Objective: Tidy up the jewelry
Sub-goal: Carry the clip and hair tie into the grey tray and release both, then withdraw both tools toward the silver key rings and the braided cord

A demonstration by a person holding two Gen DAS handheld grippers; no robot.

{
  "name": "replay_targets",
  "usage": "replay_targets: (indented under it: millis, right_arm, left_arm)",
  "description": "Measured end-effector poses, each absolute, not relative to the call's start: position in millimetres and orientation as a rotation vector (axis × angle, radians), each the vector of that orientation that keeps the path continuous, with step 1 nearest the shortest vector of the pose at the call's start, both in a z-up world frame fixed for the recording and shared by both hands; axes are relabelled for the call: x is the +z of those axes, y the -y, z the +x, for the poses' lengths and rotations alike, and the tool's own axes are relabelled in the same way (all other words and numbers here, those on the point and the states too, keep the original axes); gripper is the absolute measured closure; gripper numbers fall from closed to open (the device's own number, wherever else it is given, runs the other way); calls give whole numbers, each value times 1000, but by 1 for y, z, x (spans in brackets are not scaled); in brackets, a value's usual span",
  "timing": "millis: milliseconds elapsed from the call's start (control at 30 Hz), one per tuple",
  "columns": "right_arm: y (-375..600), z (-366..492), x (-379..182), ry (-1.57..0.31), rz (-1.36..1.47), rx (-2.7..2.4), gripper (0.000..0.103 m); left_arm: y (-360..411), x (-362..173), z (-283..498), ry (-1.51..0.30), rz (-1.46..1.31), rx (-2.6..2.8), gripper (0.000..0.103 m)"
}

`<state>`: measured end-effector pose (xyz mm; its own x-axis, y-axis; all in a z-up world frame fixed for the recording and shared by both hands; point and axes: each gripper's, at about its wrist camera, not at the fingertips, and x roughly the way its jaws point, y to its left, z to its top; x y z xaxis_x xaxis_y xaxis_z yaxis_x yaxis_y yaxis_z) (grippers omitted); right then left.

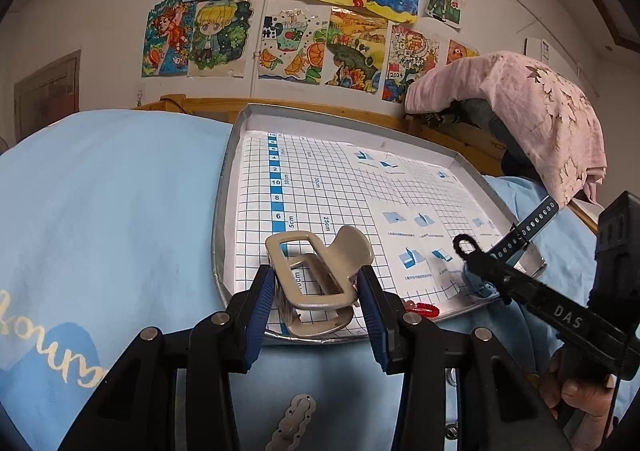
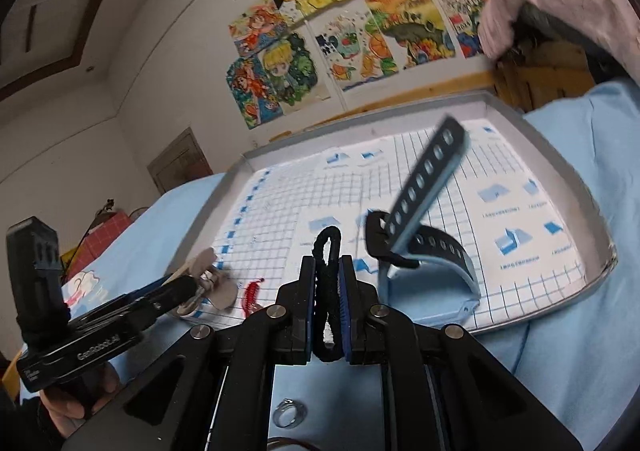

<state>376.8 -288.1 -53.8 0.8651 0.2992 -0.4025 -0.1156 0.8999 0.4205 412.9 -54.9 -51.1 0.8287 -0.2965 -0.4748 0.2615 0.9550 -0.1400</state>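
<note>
My left gripper (image 1: 316, 285) is shut on a beige claw hair clip (image 1: 320, 271), held just above the near edge of the tray (image 1: 228, 187). From the right wrist view the same clip (image 2: 210, 283) shows in the left gripper (image 2: 192, 289) at the lower left. My right gripper (image 2: 328, 265) is shut on a black fuzzy hair tie (image 2: 327, 247), whose loop sticks up between the pads. A blue and black watch (image 2: 428, 251) stands on the tray just right of that gripper, its strap (image 1: 524, 229) raised. A red coiled bracelet (image 2: 251, 291) lies on the tray between the grippers.
The silver tray is lined with blue-gridded paper (image 1: 320, 187) and lies on a light blue bedspread (image 1: 120, 191). A ring (image 2: 288, 413) and a silver link chain (image 1: 292, 421) rest on the cloth under the grippers. A pink cloth (image 1: 540, 111) hangs at the right.
</note>
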Motion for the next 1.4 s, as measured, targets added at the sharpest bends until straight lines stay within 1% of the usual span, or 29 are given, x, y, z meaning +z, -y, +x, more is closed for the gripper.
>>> replay_targets:
  millis: [67, 133, 200, 300, 400, 433, 500, 567, 667, 733, 833, 867, 900, 967, 1000, 1033, 1067, 1100, 1167, 1233, 1300, 1333, 1400]
  right_arm:
    - [288, 381, -60, -500, 401, 222, 90]
    - [286, 377, -61, -497, 398, 225, 84]
    - [284, 375, -59, -487, 388, 221, 69]
    - [284, 368, -54, -457, 381, 209, 66]
    - [287, 359, -46, -435, 379, 197, 66]
    - [289, 356, -43, -429, 375, 194, 65]
    - [288, 349, -36, -415, 348, 177, 50]
    - [286, 345, -30, -389, 322, 178, 48]
    - [280, 349, -26, -394, 260, 173, 47]
    - [280, 351, -26, -409, 256, 176, 47]
    - [286, 345, -22, -385, 276, 174, 47]
    - [287, 344, -20, -380, 279, 171, 42]
    - [287, 342, -19, -376, 282, 168, 40]
    - [287, 336, -16, -370, 282, 169, 40]
    - [285, 334, -15, -369, 278, 169, 38]
    - [284, 329, -12, -361, 271, 173, 35]
    - [281, 325, -8, -349, 263, 175, 26]
    - [279, 320, -5, -337, 255, 176, 21]
    - [276, 309, 5, -310, 234, 180, 19]
    - [271, 294, 17, -281, 212, 181, 14]
    - [268, 278, 26, -246, 210, 179, 4]
    - [266, 267, 29, -224, 209, 175, 1]
    - [261, 246, 38, -185, 196, 159, 1]
  left_arm:
    - [53, -50, 411, -508, -86, -314, 54]
    - [51, -46, 408, -490, -94, -315, 38]
    - [49, -42, 403, -467, -101, -304, 36]
    - [44, -35, 397, -461, -129, -289, 34]
    - [36, -26, 387, -436, -157, -262, 20]
    - [34, -24, 384, -429, -162, -254, 16]
    - [30, -15, 375, -416, -166, -232, 14]
    - [25, -10, 369, -416, -162, -198, 14]
    - [18, -6, 360, -420, -163, -174, 13]
    - [13, -6, 354, -421, -168, -167, 7]
    - [7, -10, 343, -399, -176, -150, 4]
    - [6, -11, 340, -394, -176, -145, 3]
    - [4, -13, 336, -391, -176, -138, 2]
    - [2, -13, 329, -380, -178, -133, 1]
    - [2, -12, 325, -373, -178, -130, 0]
    - [1, -11, 322, -366, -179, -128, 0]
    - [-1, -8, 317, -355, -179, -124, 0]
    - [-3, -6, 312, -347, -178, -121, 0]
    - [-6, 0, 302, -331, -177, -118, 0]
    - [-10, 5, 292, -316, -183, -117, 0]
    - [-16, 11, 279, -298, -191, -119, 0]
    - [-20, 14, 271, -289, -192, -123, 0]
    - [-24, 18, 258, -276, -178, -126, 0]
